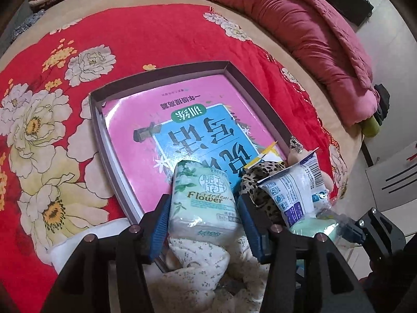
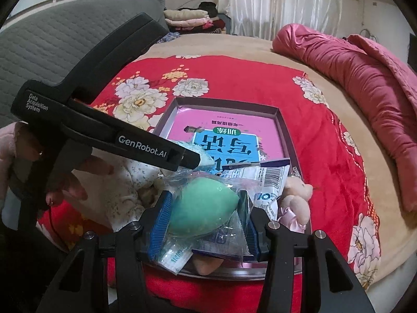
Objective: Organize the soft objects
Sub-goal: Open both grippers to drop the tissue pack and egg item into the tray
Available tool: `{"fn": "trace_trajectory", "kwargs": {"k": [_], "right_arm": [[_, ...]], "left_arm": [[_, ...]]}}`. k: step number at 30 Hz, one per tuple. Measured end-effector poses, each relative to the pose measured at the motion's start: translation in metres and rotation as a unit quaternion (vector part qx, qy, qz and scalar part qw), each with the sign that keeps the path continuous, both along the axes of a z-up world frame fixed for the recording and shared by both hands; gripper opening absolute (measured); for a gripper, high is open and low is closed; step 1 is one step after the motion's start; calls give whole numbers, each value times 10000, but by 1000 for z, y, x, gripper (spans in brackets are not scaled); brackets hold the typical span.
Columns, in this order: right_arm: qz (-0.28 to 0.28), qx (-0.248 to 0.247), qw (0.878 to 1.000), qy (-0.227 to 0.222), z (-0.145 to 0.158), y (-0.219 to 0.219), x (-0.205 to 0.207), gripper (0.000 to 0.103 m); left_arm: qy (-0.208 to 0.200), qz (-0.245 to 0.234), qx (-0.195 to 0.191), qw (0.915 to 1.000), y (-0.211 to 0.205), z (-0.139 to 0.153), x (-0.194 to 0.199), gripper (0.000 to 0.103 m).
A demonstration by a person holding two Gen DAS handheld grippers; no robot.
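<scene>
While both of my grippers are hanging over the near end of the shallow tray (image 1: 99, 104), my left gripper (image 1: 202, 203) is standing half open around a tissue pack (image 1: 203, 195) printed "Flower". I cannot tell whether its blue pads (image 1: 160, 224) are pressing the wrapper or only flanking it. That pack is standing at the tray's near edge, on a cream floral cloth (image 1: 208, 268) that is spilling over the rim. My right gripper (image 2: 204, 208) is gripping a clear plastic bag (image 2: 234, 232) holding a green egg-shaped sponge (image 2: 200, 208), its jaws at a middling width with the pads against the bag. A white and blue packet (image 2: 263, 180) is lying just beyond the sponge, a leopard-print piece (image 1: 258, 182) is sitting between the tissue pack and that packet, and a small plush bear (image 2: 297, 200) is leaning at the tray's near right corner. A pink book (image 1: 156, 130) is covering the tray floor. The tray is resting on a red floral quilt (image 1: 78, 39), and a rose comforter (image 2: 365, 83) is lying bunched along the bed's far right edge.
</scene>
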State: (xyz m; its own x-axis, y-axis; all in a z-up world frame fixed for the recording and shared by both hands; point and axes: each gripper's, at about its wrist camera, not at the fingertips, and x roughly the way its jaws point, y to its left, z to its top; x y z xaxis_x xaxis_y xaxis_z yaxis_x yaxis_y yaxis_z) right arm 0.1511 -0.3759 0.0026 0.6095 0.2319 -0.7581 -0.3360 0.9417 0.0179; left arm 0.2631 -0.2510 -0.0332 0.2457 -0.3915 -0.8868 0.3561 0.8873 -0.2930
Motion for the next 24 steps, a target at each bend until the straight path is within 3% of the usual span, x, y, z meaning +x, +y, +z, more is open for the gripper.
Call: {"fn": "trace_trajectory", "kwargs": {"k": [8,13,24], "right_arm": [[85,-80,9999,-77,4,15,10,52],[249,-305,9992,117,-9,34,23,54],[181,-368,9990,192,-15,40,20,62]], "left_arm": [[-322,81,-214,9992,14,25,-14,53],[-506,245,-367,9977,28,42,-22,53],[-947,199,-147,9952,40,61,-54,54]]}}
